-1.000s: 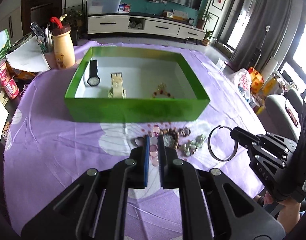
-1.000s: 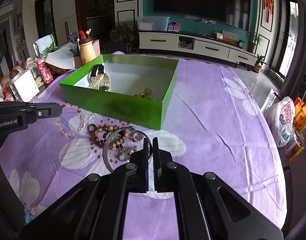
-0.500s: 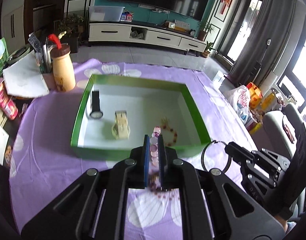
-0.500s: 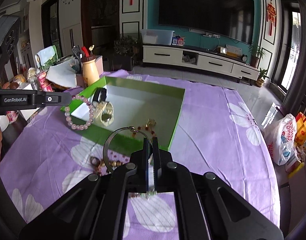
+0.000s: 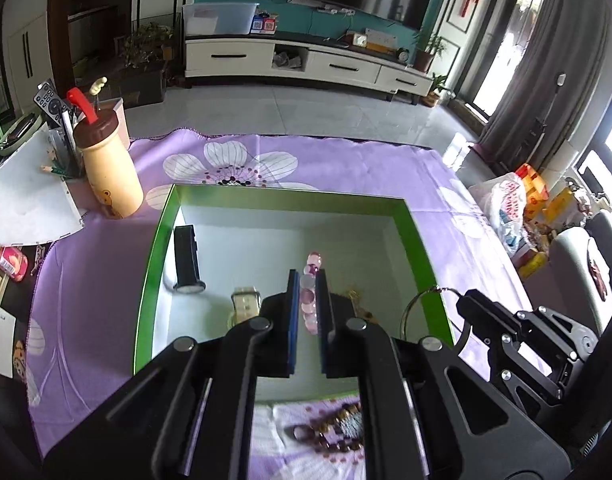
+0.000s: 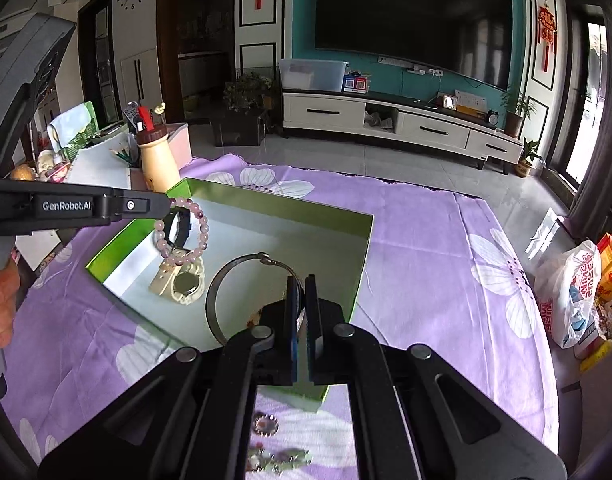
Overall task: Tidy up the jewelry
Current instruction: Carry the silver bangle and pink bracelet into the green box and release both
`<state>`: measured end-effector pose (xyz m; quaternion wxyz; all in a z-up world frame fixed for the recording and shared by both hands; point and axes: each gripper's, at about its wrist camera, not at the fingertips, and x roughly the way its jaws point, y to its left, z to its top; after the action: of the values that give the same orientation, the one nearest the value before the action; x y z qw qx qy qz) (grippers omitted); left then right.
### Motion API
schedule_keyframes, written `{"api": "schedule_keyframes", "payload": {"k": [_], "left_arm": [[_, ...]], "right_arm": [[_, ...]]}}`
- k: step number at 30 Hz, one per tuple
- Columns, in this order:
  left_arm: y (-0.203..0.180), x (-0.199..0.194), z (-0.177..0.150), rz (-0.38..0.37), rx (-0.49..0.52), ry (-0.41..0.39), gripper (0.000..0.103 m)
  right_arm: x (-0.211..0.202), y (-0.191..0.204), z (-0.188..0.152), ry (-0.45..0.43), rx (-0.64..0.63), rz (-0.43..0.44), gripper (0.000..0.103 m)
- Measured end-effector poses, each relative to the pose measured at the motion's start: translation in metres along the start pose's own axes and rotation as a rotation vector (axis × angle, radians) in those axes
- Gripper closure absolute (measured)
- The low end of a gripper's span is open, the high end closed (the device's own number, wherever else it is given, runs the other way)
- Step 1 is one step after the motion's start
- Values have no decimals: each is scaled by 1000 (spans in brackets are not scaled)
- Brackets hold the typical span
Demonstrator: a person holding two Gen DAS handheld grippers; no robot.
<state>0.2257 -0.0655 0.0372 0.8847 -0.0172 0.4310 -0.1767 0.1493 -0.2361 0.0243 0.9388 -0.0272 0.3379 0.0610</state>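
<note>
1. Purple flowered tablecloth (image 6: 425, 248) carries the green box (image 5: 419, 240) beneath your 2 grippers;
2. Your left gripper (image 5: 306, 304) pinches the pink bead bracelet (image 6: 182, 232) above the box;
3. Your right gripper (image 6: 300, 312) clamps the metal bangle (image 6: 226, 280) there too.

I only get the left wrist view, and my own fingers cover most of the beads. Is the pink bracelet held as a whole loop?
Observer: Yes. The pink bead bracelet dangles as a full loop from the left gripper.
Operator: What is under it?
Observer: Its lowest beads line up with the cream watch in the green box. I cannot tell if they touch.
Operator: And the right gripper's hold?
Observer: The right gripper is shut on the rim of the metal bangle, which hangs to its left over the box's inside.
</note>
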Motion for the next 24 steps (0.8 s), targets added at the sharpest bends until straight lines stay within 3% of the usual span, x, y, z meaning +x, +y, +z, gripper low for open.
{"api": "schedule_keyframes", "payload": {"k": [13, 24], "left_arm": [[-2, 69, 16, 57, 2, 106, 96], [13, 100, 25, 103, -23, 148, 96]], "right_arm": [[65, 1, 26, 121, 2, 6, 100], [101, 3, 32, 187, 16, 3, 100]]}}
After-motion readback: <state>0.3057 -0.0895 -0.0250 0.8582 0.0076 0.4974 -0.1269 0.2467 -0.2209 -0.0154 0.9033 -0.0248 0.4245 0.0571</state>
